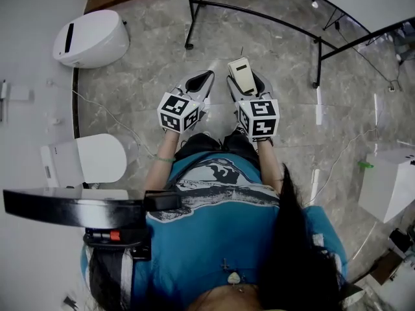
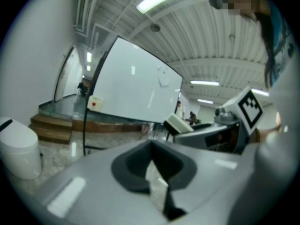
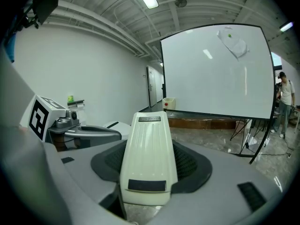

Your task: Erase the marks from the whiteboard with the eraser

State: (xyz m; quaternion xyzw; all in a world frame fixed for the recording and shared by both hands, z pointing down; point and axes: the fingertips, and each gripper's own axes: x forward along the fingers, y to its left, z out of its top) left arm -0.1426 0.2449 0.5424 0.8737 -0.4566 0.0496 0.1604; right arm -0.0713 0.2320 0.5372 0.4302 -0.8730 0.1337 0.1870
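Observation:
The whiteboard stands on a black stand some way ahead, tilted in the left gripper view. A faint grey smudge with a green dot sits near its top right. My right gripper is shut on a cream eraser, which sticks out forward between the jaws. My left gripper is held beside it at the same height, jaws closed together with nothing in them. Both are in front of the person's body, well short of the board.
The stand's black legs cross the marble floor ahead. A white domed bin and a white seat-like unit stand at the left, a white box at the right. Cables trail on the floor. People stand far off.

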